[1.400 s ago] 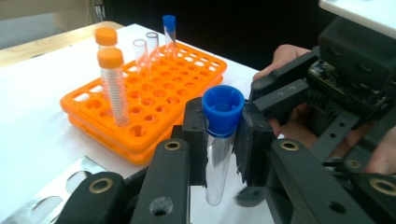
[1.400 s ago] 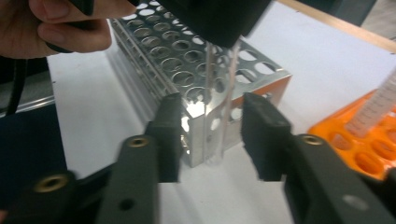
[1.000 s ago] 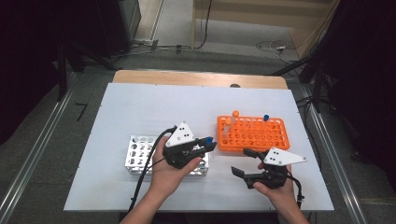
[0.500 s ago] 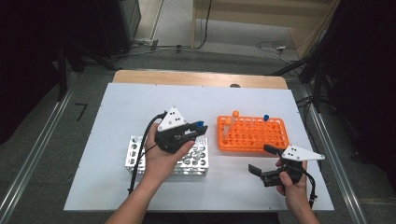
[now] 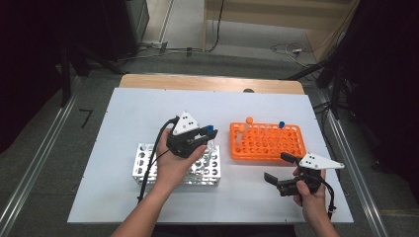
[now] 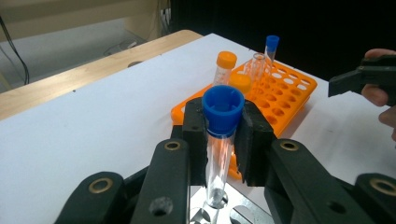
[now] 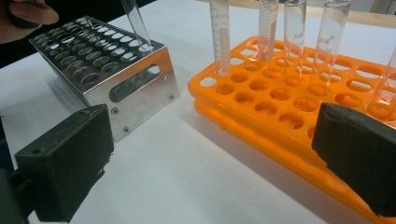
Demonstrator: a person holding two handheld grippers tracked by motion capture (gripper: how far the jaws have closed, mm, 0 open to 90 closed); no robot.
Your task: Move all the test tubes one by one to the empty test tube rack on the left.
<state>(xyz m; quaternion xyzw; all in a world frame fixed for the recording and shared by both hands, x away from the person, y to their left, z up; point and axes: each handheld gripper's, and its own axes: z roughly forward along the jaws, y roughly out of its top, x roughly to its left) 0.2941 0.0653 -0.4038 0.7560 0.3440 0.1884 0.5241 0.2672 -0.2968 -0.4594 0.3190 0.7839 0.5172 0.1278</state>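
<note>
While the left tongs (image 6: 223, 140) squeeze a blue-capped tube (image 6: 220, 135), its tip sits in the silver rack (image 5: 148, 163) at center frame. The right tongs (image 5: 282, 169), lower right, gape wide and hold nothing.

i see a white table top (image 5: 128, 113) with a wooden strip (image 5: 207, 82) along its far edge. beyond it lies grey floor (image 5: 188, 29) with loose cables (image 5: 289, 48). metal rails (image 5: 34, 168) run along both sides, and dark equipment (image 5: 113, 24) stands at far left.
</note>
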